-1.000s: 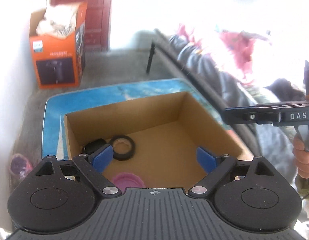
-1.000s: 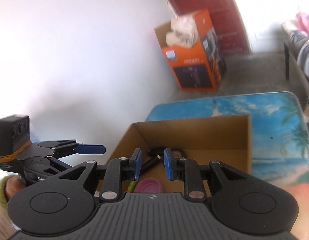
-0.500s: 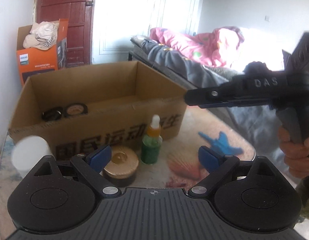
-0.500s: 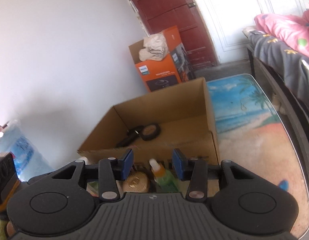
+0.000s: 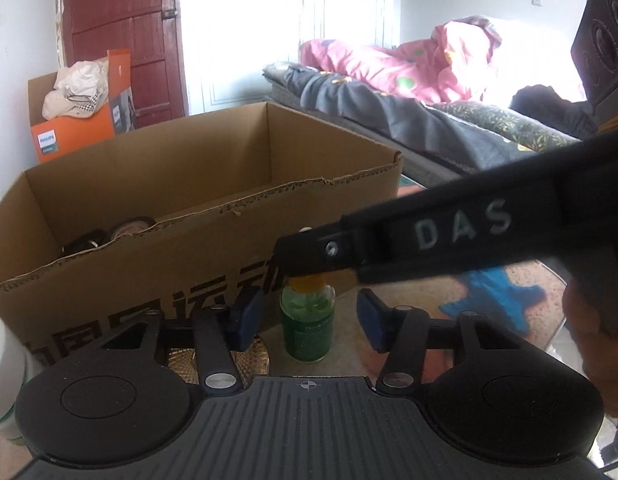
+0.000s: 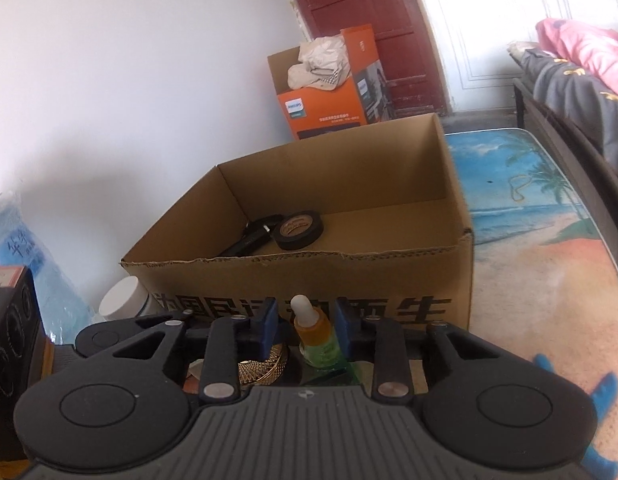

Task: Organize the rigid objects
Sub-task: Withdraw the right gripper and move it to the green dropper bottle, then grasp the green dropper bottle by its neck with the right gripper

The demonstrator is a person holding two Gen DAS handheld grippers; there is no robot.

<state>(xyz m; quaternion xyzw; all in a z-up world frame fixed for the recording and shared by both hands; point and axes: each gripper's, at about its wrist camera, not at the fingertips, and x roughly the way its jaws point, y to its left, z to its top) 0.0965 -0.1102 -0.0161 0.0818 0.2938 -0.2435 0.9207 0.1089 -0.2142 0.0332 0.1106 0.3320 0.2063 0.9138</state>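
Note:
A small green dropper bottle (image 5: 307, 330) with an orange collar and white tip stands on the table in front of the cardboard box (image 5: 149, 280). My left gripper (image 5: 309, 316) is low around its body; the jaws are closing, with gaps on both sides. My right gripper (image 6: 307, 326) comes in higher, jaws closing around the bottle's top (image 6: 309, 328), with a gap on its left side. One of its fingers (image 5: 389, 248) crosses the left wrist view over the cap. The box (image 6: 349, 272) holds a black tape roll (image 6: 299, 230) and a black tool (image 6: 249, 240).
A gold-lidded jar (image 5: 253, 356) sits just left of the bottle, with a white container (image 6: 123, 298) further left. The beach-print table (image 6: 549, 280) stretches right with a blue star shape (image 5: 493, 296). A hand (image 5: 597, 340) holds the right gripper. Beyond are a sofa (image 5: 389, 64) and an orange carton (image 6: 329, 96).
Both grippers came down from above the box to the table in front of it. The left jaws narrowed around the green bottle. The right jaws widened, then narrowed about its top.

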